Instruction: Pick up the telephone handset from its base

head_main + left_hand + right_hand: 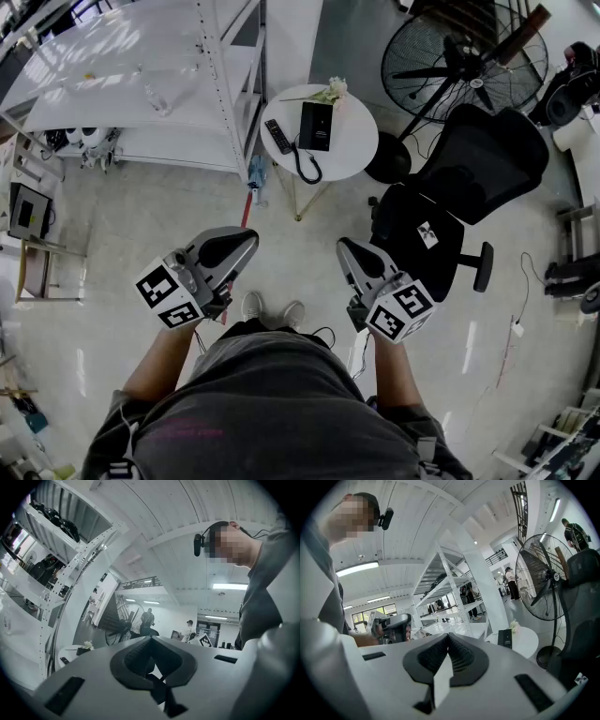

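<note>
Cream floor [141, 234] lies open ahead of the person, with white shelving [141, 84] on the left and a black chair [459, 187] and fan [464, 61] on the right. Between them, the telephone [315, 127] stands on a round table [356, 150], well apart from the left gripper [249, 240] and right gripper [343, 247], both closed and empty.

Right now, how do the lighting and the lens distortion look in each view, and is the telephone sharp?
Head view: even light, soft glare on the floor, telephone on the round table small but sharp. Left gripper view: dark round vignette, shelf posts bowed by the lens, ceiling lamp blown out. Right gripper view: same vignette, telephone small, fairly sharp.
</note>
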{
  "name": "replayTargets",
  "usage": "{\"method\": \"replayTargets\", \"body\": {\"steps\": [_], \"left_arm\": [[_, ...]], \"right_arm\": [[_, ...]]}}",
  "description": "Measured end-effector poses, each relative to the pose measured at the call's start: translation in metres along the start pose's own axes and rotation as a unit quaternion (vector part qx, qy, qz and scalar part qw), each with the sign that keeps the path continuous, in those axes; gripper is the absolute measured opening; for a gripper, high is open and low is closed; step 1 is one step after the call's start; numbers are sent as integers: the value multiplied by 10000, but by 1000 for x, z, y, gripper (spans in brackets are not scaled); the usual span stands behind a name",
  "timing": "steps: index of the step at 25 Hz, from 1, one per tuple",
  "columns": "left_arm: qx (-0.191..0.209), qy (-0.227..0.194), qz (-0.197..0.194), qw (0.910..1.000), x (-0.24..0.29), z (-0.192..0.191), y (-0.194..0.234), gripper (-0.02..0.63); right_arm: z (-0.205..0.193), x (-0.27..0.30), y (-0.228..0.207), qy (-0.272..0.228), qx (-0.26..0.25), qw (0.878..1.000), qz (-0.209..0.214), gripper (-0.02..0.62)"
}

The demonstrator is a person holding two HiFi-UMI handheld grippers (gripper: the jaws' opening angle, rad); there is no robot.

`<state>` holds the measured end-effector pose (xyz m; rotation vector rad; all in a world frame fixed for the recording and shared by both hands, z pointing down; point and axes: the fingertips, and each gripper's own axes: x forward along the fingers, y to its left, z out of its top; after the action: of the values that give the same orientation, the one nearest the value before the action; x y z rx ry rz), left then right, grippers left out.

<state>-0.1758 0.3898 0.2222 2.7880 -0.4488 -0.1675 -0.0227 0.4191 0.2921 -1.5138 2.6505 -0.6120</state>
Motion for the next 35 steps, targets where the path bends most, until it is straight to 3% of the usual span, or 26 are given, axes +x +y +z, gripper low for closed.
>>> {"method": "replayTargets", "body": {"steps": [27,35], "left_arm": [[32,23,80,10000,52,-24,-22,14],[30,71,133,9999,67,-26,-8,14]], "right_arm": [[-11,-39,-57,-27,302,9995,-68,21],[-9,-31,-77,29,341,9994,-97,21]]}}
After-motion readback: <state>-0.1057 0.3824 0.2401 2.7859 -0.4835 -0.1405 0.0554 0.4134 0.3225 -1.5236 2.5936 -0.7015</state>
